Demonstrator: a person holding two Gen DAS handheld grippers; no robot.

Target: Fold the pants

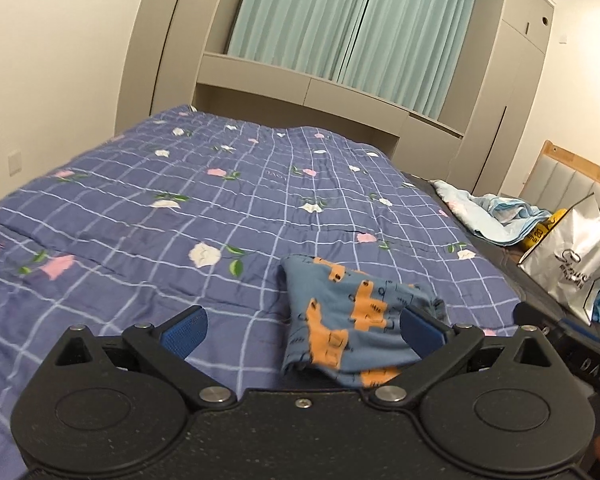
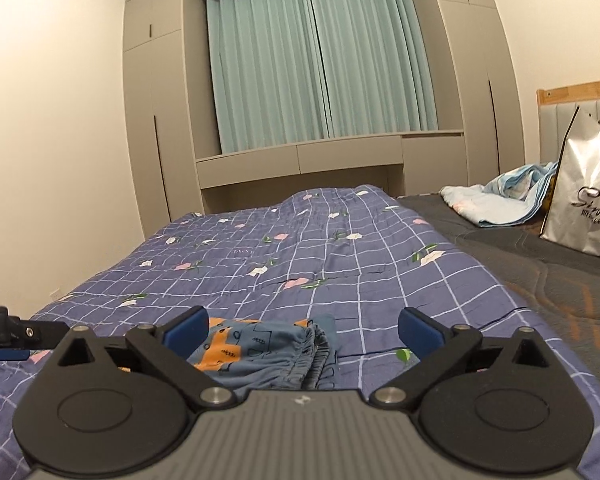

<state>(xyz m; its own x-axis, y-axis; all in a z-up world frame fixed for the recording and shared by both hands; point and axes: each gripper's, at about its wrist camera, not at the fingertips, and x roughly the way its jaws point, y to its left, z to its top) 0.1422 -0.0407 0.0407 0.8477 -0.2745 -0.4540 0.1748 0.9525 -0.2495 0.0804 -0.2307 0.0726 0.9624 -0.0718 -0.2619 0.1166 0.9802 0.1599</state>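
The pants (image 1: 348,320) are small, blue with orange blocks, folded into a compact bundle on the blue checked floral quilt (image 1: 220,208). In the left wrist view the bundle lies between my left gripper's (image 1: 302,332) fingers, toward the right finger (image 1: 420,332); the jaws are wide open and hold nothing. In the right wrist view the pants (image 2: 268,348) lie just ahead, their gathered waistband facing right, near the left finger (image 2: 188,330). My right gripper (image 2: 302,330) is wide open and empty. The left gripper's body (image 2: 4,334) shows at the far left edge.
A grey mattress strip (image 2: 520,256) runs along the quilt's right side. On it lie a light blue crumpled cloth (image 2: 496,196) and a white shopping bag (image 2: 588,200). Wardrobes and teal curtains (image 2: 320,64) stand beyond the bed. A wooden padded headboard (image 2: 572,96) is at right.
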